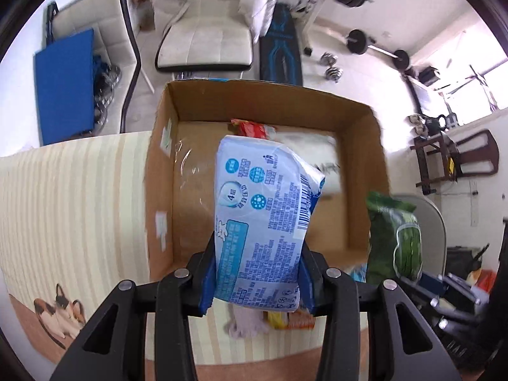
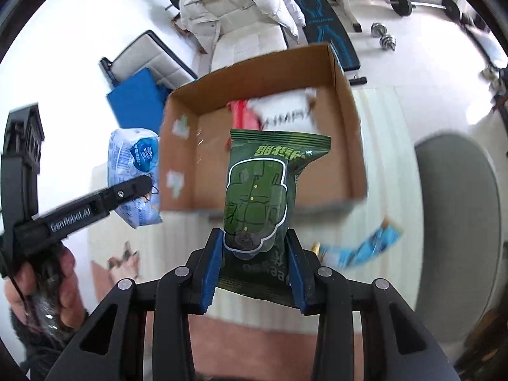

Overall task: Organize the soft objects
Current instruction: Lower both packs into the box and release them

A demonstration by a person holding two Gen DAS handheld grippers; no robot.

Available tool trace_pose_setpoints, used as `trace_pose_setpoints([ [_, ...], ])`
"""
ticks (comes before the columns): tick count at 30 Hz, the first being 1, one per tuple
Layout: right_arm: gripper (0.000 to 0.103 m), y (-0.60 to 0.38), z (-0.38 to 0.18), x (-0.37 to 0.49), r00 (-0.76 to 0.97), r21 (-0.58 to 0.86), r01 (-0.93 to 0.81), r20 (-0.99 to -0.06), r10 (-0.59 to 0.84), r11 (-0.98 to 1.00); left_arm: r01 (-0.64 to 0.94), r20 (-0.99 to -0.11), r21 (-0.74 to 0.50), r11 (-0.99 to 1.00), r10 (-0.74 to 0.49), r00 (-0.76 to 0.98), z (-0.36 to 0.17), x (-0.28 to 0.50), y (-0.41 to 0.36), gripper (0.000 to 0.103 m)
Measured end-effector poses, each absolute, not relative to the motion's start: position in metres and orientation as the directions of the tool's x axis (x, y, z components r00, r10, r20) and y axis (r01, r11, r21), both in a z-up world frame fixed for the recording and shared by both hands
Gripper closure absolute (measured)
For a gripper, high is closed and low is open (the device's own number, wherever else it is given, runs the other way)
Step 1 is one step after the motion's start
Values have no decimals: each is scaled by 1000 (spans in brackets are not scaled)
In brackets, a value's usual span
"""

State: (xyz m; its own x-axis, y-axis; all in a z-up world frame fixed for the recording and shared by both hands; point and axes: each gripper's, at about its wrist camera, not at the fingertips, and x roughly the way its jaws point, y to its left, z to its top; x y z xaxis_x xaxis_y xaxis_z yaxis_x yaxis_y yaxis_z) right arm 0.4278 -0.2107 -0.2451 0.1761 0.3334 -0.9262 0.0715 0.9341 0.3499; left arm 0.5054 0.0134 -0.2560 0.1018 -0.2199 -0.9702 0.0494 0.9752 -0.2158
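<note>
My left gripper is shut on a light blue tissue pack, held in front of the open cardboard box. The pack also shows in the right wrist view, left of the box, with the left gripper on it. My right gripper is shut on a dark green snack bag, held above the box's near edge. The green bag shows at the right of the left wrist view. Inside the box lie a red packet and a white packet.
The box stands on a striped cream cloth with a cat picture. A blue wrapper lies on the cloth to the right. A pink cloth and an orange-yellow packet lie under the left gripper. Chairs and gym weights stand beyond.
</note>
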Motion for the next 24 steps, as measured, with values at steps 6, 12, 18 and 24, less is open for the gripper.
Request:
trace_pose_setpoints([
  [6, 62, -206, -295, 484, 83, 254, 75, -965, 248, 964, -15, -980, -198, 980, -197, 7, -313, 572, 17, 64],
  [12, 62, -196, -348, 492, -9, 209, 58, -978, 209, 976, 2, -991, -127, 992, -126, -53, -351, 598, 10, 64],
  [18, 61, -194, -376, 496, -67, 158, 47, -985, 161, 986, 2, -991, -111, 994, -111, -70, -361, 607, 13, 44],
  [24, 4, -194, -361, 498, -33, 139, 62, -989, 141, 988, -25, -991, -129, 991, -129, -18, -346, 610, 27, 10],
])
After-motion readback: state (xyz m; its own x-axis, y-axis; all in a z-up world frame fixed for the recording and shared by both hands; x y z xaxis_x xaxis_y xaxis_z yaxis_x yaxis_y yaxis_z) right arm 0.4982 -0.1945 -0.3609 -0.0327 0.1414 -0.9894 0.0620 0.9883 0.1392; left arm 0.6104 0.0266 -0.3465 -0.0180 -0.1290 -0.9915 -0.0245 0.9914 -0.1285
